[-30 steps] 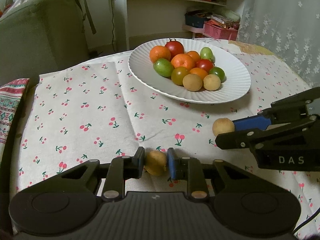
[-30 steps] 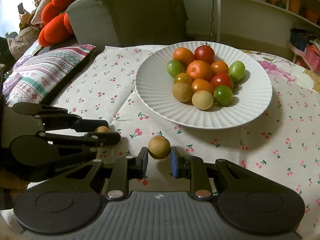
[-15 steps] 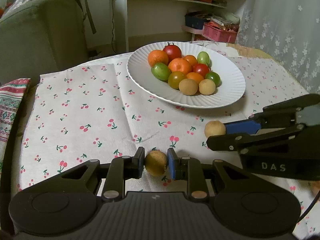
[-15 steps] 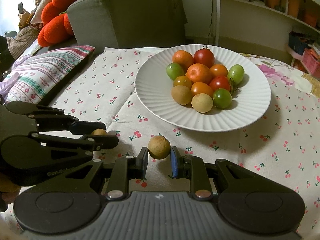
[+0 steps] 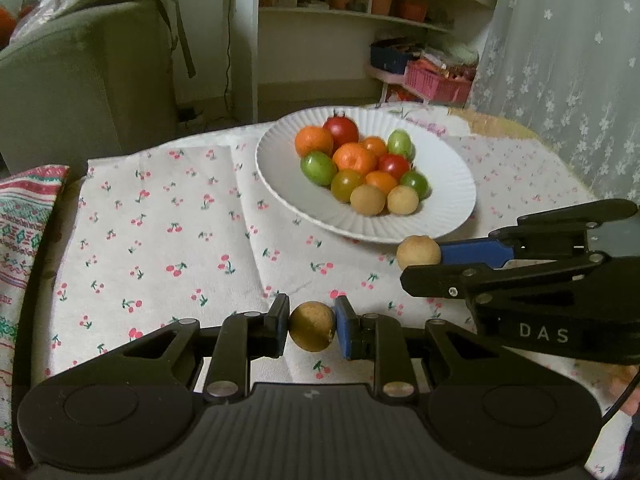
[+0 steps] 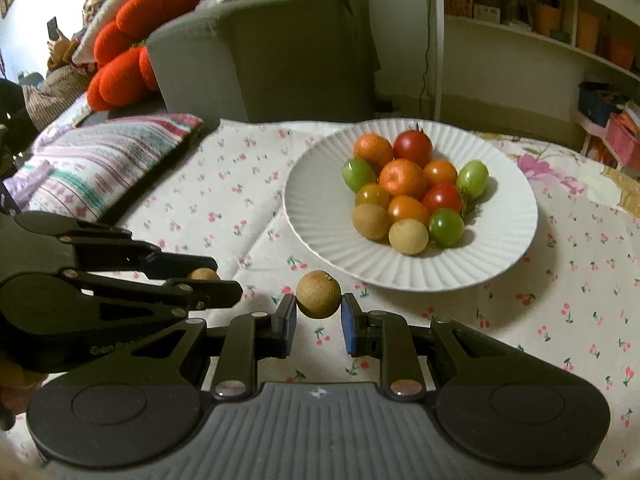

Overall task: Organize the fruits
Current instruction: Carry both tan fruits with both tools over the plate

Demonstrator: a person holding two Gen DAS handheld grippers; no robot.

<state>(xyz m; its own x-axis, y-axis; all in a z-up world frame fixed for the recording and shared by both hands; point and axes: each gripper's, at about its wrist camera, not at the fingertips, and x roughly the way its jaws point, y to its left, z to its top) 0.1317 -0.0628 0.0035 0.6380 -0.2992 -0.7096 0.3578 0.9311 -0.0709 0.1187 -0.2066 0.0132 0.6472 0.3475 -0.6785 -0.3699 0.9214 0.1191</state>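
White and ribbed, the plate (image 6: 500, 256) of mixed fruit sits on the cherry-print table (image 5: 160, 240), while near its rim the left gripper (image 5: 312, 330) and the right gripper (image 6: 319, 316) each have jaws closed on one brown fruit (image 5: 312, 331) (image 6: 319, 294).

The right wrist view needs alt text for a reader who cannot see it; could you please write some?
The right gripper holds a brown fruit above a cherry-print cloth, just short of a white plate piled with fruits. The left gripper enters from the left.
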